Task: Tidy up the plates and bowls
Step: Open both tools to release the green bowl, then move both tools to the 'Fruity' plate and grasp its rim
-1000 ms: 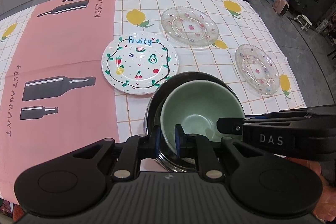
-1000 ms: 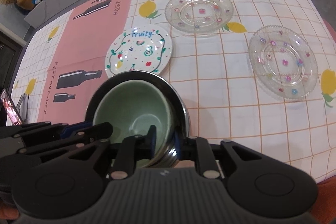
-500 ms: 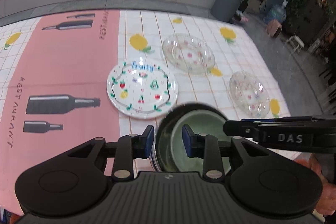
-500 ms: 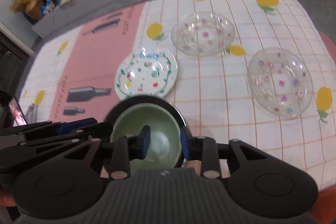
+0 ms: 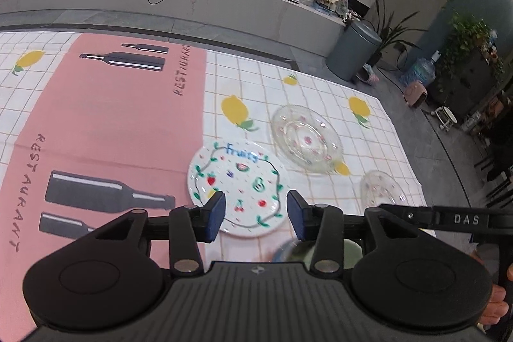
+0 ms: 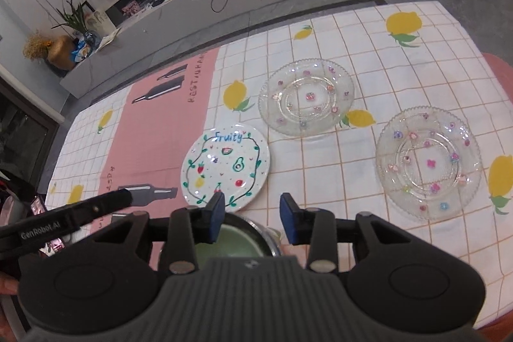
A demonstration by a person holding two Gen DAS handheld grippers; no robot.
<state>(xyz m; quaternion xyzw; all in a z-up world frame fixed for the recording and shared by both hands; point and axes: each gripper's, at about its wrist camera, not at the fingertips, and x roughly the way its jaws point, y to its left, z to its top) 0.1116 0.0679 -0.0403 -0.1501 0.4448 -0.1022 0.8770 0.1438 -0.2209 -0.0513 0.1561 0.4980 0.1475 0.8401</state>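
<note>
Both pairs of fingers are spreading with nothing between them: the left gripper (image 5: 255, 215) and right gripper (image 6: 251, 215) hang above the pale green bowl (image 6: 231, 241) nested in a shiny metal bowl (image 6: 264, 234), at six o'clock on the tabletop (image 6: 320, 169). The bowl-stacking step looks finished. Next probably come the plates: the white ceramic fruit-painted plate (image 6: 226, 165) at twelve o'clock, the two clear glass flowered plates (image 6: 306, 96) (image 6: 428, 162) toward two, calling for a rim grasp.

My left gripper (image 5: 255, 215) fills the lower frame: matte black ribbed body, 2 round side housings, 2 silver pivot screws, blue pads (image 5: 215, 216). My right gripper (image 6: 251, 221) looks identical. White "DAS" lettering marks one side, "GenRobot.AI" the other.
</note>
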